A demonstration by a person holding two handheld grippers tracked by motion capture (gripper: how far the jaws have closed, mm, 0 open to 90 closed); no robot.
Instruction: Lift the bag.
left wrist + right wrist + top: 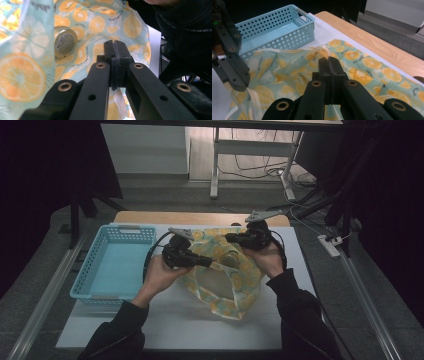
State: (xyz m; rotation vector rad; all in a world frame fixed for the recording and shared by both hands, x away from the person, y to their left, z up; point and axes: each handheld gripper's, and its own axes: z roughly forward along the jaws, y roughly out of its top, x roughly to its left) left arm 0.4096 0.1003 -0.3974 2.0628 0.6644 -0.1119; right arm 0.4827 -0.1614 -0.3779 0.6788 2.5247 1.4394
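One thin orange-slice-print fabric bag [227, 280] is held up at its rim, left of centre by the left gripper [206, 262] and right by the right gripper [229, 238], both clamped on cloth. One gold-lidded jar [65, 41] is seen half-hidden inside. One light-blue perforated basket [115, 262] sits left of the bag.

High cam overhead fwd-down; gripper cams close, share bag [225, 280]
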